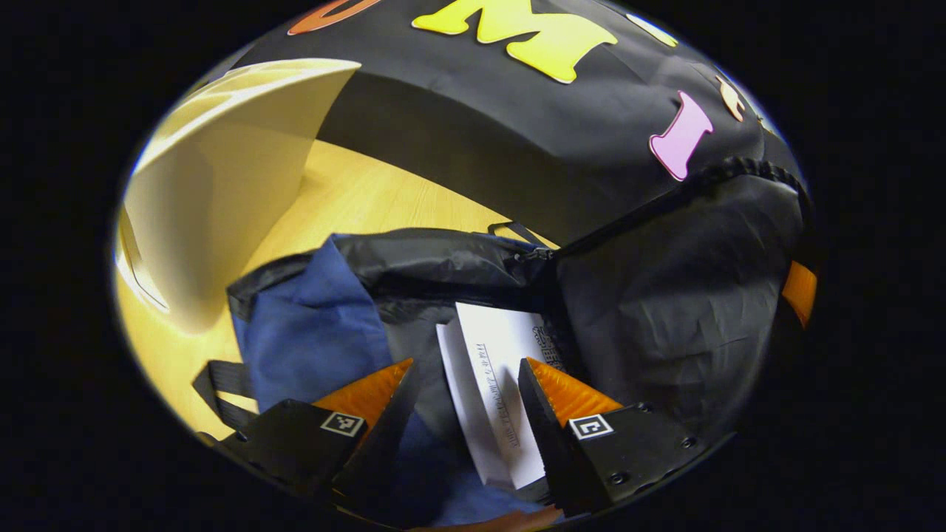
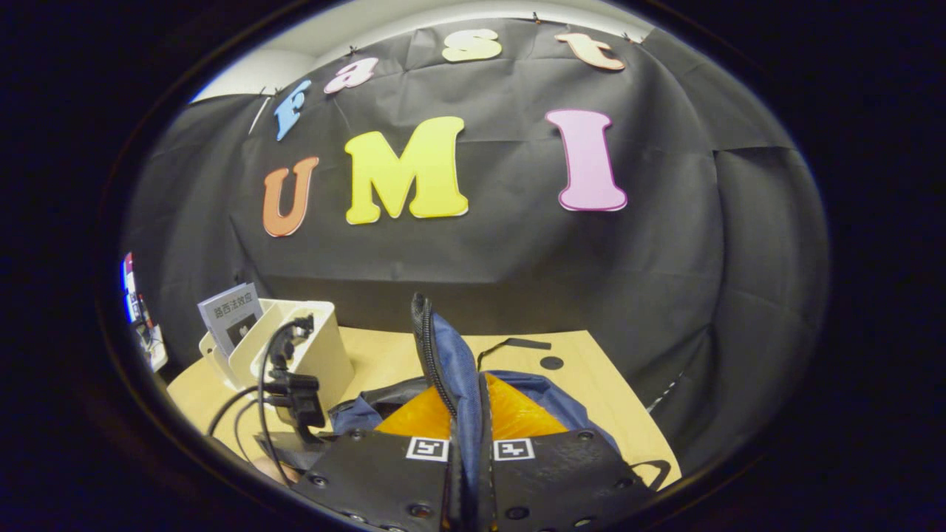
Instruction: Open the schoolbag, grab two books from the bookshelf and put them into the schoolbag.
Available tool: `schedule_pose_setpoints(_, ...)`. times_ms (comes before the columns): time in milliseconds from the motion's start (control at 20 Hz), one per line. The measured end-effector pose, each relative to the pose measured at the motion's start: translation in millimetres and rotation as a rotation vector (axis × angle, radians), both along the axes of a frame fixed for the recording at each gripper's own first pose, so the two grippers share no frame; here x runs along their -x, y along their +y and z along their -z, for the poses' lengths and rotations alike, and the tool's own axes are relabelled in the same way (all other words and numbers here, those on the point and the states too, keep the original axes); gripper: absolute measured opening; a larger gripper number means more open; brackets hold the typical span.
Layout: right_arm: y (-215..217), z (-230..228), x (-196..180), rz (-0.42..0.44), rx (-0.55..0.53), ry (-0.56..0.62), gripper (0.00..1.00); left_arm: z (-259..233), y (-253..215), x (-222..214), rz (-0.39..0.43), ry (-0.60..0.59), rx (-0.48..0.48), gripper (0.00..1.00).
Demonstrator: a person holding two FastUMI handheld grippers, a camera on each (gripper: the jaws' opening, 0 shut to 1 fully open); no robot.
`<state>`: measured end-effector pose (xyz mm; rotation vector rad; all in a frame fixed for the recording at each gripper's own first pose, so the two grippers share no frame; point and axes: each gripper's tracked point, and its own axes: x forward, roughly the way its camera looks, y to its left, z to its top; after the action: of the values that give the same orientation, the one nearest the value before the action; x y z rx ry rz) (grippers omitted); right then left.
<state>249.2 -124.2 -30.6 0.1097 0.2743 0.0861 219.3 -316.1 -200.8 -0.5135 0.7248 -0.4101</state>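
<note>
In the left gripper view, we look down past our left gripper (image 1: 465,384) into the open schoolbag (image 1: 665,310), its zip parted and its dark mouth spread just ahead of the fingers. A white book (image 1: 491,377) stands inside the bag between the two fingers, which are spread apart with a clear gap to the pages on one side, so we judge the jaws open and the book let go or about to be. The pale bookshelf (image 1: 214,199) rises off to the gripper's left on the wooden table (image 1: 369,199). In the right gripper view, our right gripper (image 2: 469,451) is clamped on the bag's upright flap (image 2: 447,362), both fingers pressed against the blue fabric and holding the mouth wide. Beyond and to its left we see the other gripper with its trailing cables, and farther left the bookshelf with one book (image 2: 230,314) standing in it. By our reading, the bag is open and a book is inside; whether that is the first or the second, we cannot tell.
</note>
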Motion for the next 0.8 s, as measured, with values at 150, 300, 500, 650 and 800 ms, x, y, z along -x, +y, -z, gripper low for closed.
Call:
schedule_pose_setpoints(150,-2.6,7.6,0.8,0.021,0.017,0.009,0.07,-15.6,34.5,9.9,0.006,-0.051,-0.064,0.86)
schedule_pose_setpoints(300,1.1,13.5,-0.9,0.028,0.007,0.027,0.07,-41.0,59.6,20.4,0.012,-0.119,-0.091,0.85)
schedule_pose_setpoints(500,8.5,18.6,-1.9,0.025,0.014,0.037,0.07,-73.9,106.0,25.7,-0.005,-0.239,-0.216,0.85)
schedule_pose_setpoints(650,14.8,23.2,-2.0,0.018,0.020,0.049,0.07,-87.4,148.0,26.4,-0.044,-0.284,-0.323,0.85)
schedule_pose_setpoints(800,15.3,26.4,-1.4,0.019,0.026,0.060,0.07,-93.2,185.2,28.0,-0.075,-0.282,-0.387,0.85)
